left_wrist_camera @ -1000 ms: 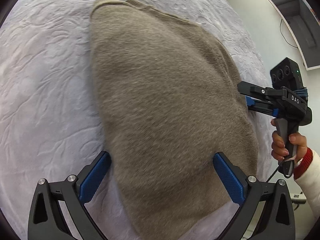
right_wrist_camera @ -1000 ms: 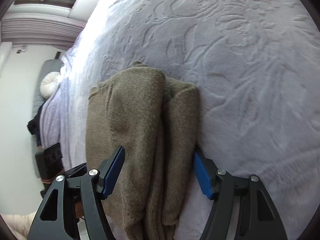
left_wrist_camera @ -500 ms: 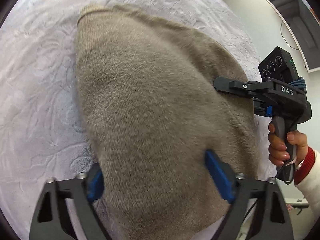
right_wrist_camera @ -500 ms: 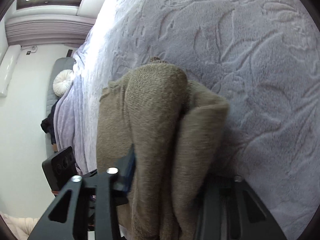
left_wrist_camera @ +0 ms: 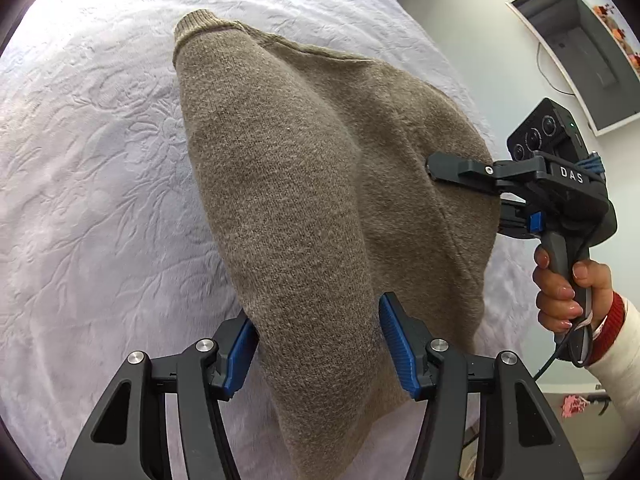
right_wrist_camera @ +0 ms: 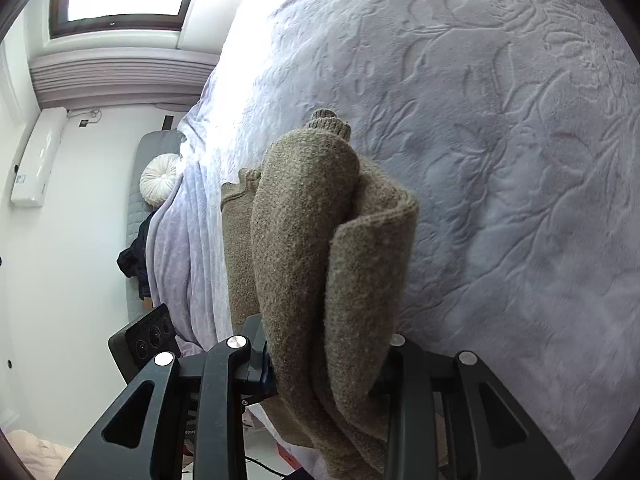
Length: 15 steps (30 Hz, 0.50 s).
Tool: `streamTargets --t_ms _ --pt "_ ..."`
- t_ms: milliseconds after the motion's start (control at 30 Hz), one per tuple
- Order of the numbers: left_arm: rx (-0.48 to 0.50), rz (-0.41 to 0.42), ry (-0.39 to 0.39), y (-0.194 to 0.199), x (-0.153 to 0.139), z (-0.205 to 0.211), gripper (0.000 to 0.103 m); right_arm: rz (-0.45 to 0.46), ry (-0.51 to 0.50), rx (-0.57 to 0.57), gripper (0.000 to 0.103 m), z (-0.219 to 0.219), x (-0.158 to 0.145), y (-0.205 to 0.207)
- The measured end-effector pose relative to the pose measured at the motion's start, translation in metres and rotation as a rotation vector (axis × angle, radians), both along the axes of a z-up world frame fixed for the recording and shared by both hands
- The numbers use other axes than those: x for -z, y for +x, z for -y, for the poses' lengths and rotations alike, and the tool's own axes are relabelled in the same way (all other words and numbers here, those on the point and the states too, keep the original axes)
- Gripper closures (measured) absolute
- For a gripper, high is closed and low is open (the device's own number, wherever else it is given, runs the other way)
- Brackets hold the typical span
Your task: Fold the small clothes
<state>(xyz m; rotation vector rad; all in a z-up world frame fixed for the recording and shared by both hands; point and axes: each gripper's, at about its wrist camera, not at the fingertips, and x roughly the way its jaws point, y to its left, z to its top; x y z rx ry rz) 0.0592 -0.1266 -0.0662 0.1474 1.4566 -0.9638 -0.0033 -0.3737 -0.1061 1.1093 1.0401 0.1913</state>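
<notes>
A brown knit sweater (left_wrist_camera: 304, 184) is lifted off a white embossed bedspread (left_wrist_camera: 88, 160), its far end with the ribbed cuff still low near the bed. My left gripper (left_wrist_camera: 316, 344) is shut on the sweater's near edge, fabric bunched between its blue pads. My right gripper (right_wrist_camera: 324, 364) is shut on the folded layers of the sweater (right_wrist_camera: 320, 248) at its other near corner. The right gripper also shows in the left wrist view (left_wrist_camera: 472, 184), clamped on the sweater's right side, held by a hand.
The bedspread (right_wrist_camera: 500, 160) fills most of both views. A round white cushion (right_wrist_camera: 160, 178) and dark clothing lie by the bed's far side. A wall screen (left_wrist_camera: 576, 48) hangs at the upper right. The bed edge drops off near the right hand.
Both grippers went from open around the sweater's near edge to shut on it. The sweater's near end has been lifted off the bed and now hangs bunched between them.
</notes>
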Motion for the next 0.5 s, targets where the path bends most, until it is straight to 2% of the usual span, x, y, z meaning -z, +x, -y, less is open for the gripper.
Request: streamTargets --t_ms 267,500 --pt "-0.017 -0.005 -0.025 -0.010 -0.033 -0.043 0.043 -0.026 0.037 0.000 0.069 -0.030 -0.024 -0.019" --pt "-0.007 0.014 0.021 -0.032 -0.050 -0.086 0.043 -0.029 0.062 -0.039 0.069 -0.079 -0.032 -0.033"
